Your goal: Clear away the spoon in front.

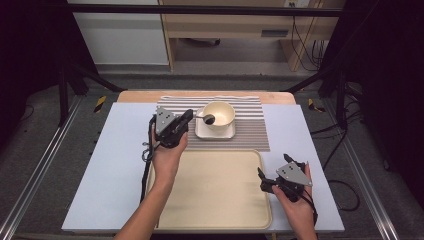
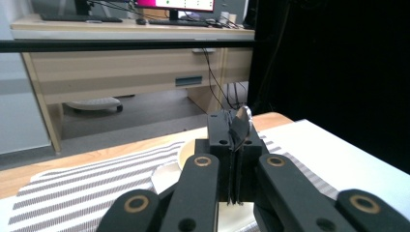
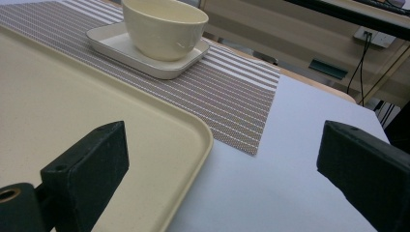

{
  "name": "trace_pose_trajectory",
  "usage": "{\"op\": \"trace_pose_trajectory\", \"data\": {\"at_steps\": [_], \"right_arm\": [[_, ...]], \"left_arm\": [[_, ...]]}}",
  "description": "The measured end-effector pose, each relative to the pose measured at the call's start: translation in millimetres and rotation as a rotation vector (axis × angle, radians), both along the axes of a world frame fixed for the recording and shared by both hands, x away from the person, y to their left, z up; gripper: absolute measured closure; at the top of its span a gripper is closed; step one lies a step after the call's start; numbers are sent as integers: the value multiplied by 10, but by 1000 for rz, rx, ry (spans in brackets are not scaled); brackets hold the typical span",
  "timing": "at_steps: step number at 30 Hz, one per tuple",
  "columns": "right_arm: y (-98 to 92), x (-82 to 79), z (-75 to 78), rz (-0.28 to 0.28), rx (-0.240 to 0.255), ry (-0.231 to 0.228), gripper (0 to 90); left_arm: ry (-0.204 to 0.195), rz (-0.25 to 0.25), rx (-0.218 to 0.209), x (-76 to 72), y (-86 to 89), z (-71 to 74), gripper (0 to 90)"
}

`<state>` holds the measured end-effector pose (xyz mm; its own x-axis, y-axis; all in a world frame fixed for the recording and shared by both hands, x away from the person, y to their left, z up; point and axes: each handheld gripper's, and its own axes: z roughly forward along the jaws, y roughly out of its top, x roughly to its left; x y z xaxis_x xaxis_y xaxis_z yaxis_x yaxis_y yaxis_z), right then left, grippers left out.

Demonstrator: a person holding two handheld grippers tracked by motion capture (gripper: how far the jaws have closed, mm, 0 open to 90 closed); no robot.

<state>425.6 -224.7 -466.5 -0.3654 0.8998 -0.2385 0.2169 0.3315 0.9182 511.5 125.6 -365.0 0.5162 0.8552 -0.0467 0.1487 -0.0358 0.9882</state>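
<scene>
Cream bowl (image 1: 218, 115) sits on a small square plate (image 1: 215, 133) on the striped mat (image 1: 250, 131). Left claw (image 1: 188, 116) is clamped on a spoon (image 1: 205, 118), its tip over the bowl's rim. Right claw (image 1: 260, 178) hangs wide apart, holding nothing, over the tan tray's (image 1: 215, 200) right edge.

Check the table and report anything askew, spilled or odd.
Nothing stands out. The bowl sits upright on its plate, the striped mat lies flat, and the tray looks clean. No spill.
</scene>
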Motion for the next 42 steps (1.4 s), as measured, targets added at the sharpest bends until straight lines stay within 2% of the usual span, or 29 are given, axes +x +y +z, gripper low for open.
{"op": "trace_pose_trajectory", "data": {"at_steps": [4, 13, 20, 27, 42], "right_arm": [[-9, -5, 2, -8, 0, -3, 46], [-20, -12, 12, -27, -4, -23, 47], [-42, -10, 15, -39, 0, -30, 51], [-55, -12, 19, -48, 0, -37, 51], [-86, -5, 21, -63, 8, -51, 56]], "left_arm": [[4, -16, 7, -130, 46, 7, 887], [39, -31, 21, -368, 163, -48, 887], [48, -70, 60, -589, 241, -57, 887], [82, -84, 51, -763, 338, -86, 887], [125, -82, 37, -977, 483, -195, 887]]}}
